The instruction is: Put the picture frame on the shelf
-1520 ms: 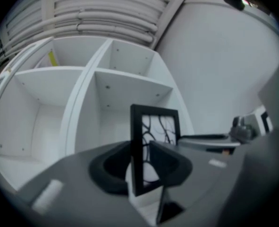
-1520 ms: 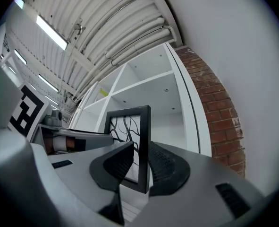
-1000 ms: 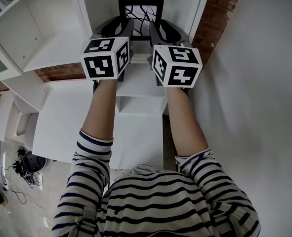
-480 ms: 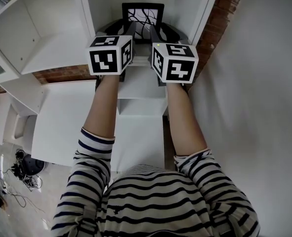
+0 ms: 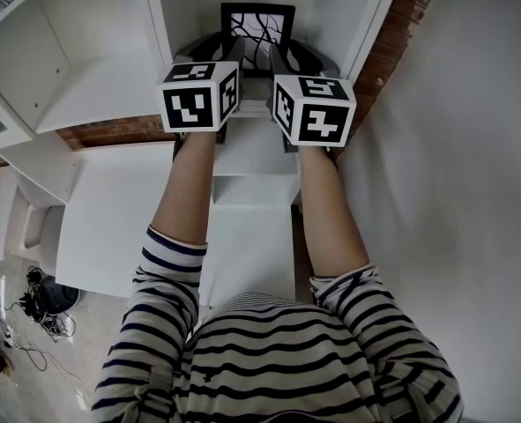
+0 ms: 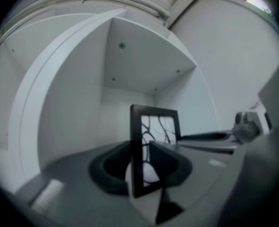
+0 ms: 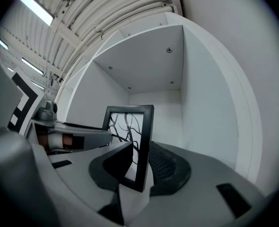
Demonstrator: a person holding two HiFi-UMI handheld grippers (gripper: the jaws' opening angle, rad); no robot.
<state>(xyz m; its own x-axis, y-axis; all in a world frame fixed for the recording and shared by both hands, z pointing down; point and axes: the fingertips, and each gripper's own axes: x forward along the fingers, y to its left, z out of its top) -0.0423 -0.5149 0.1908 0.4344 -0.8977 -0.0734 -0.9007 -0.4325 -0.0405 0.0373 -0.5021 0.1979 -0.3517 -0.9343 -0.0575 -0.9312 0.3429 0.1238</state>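
Picture frame (image 5: 257, 38) stands up straight, far out in front. Closest are the person's striped sleeves (image 5: 167, 276) and bare arms. Next, the left gripper (image 6: 138, 149) pinches the frame's left edge. The right gripper (image 7: 140, 148) pinches its right edge. Farthest is the white shelf (image 5: 189, 7), with the frame inside its cubby.

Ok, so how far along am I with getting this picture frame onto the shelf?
Done: the picture frame is upright inside the shelf compartment. In hand: the left claw and right claw each clamp one side edge. To do: set it down, if it isn't resting already, which I can't tell, then open both claws and withdraw.
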